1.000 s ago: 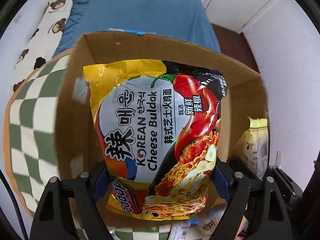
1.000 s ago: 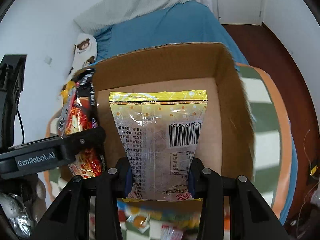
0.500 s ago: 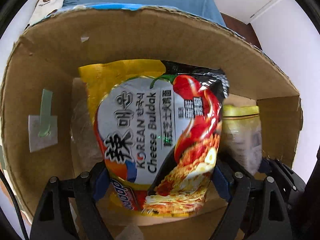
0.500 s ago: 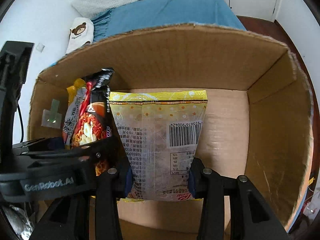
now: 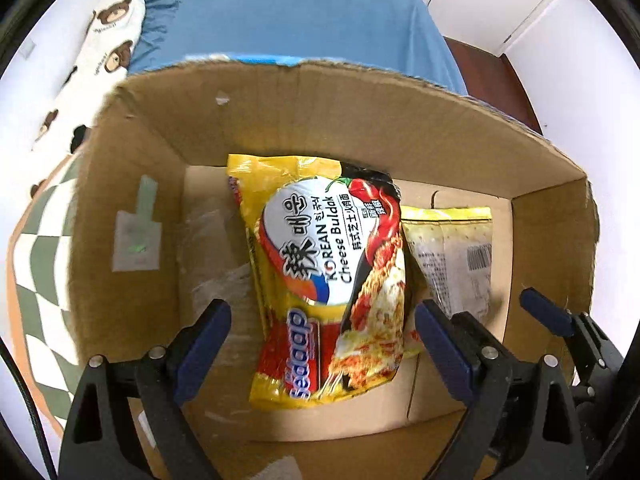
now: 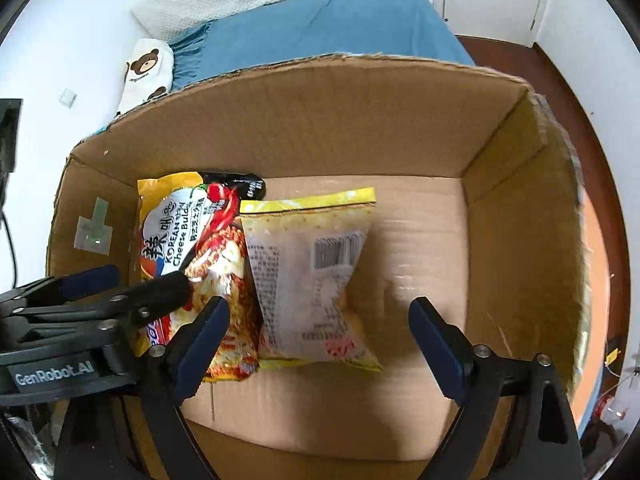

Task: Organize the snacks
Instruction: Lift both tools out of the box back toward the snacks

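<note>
A yellow Korean Cheese Buldak noodle packet lies on the floor of an open cardboard box. Next to it on the right lies a pale yellow snack packet with its barcode side up. My left gripper is open and empty above the noodle packet. In the right wrist view the noodle packet and the snack packet lie side by side in the box. My right gripper is open and empty above the snack packet. The left gripper's fingers show at the left.
The box stands on a green and white checkered cloth with an orange border. A blue bed cover and a bear-print pillow lie behind. The right half of the box floor is bare cardboard.
Both grippers opened and let go of their packets. The noodle packet and the snack packet now lie on the box floor, and both grippers have pulled back and up.
</note>
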